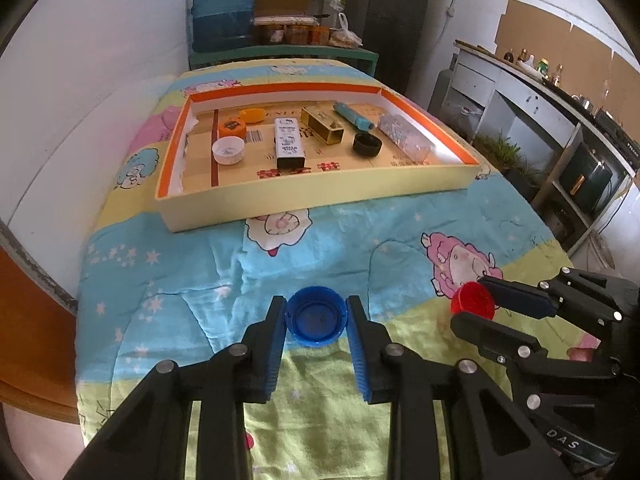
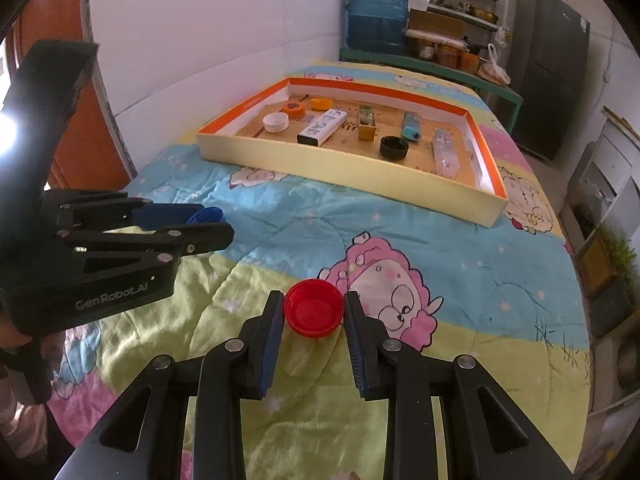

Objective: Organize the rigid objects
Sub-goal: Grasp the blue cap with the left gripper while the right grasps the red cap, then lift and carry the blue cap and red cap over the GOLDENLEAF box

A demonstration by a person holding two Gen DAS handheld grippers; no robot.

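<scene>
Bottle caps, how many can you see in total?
6. Blue cap in the left gripper, red cap in the right gripper; white, two orange, black in the tray.

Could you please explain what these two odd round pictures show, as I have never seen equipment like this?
Each picture comes from a wide-angle camera on a hand-held tool, looking forward along its fingers. A person holds one in each hand. The left tongs grip a blue cap; the right tongs grip a red cap. Both are over a cartoon-print quilt. Farther back, a shallow orange-rimmed box holds other caps and small boxes.
</scene>
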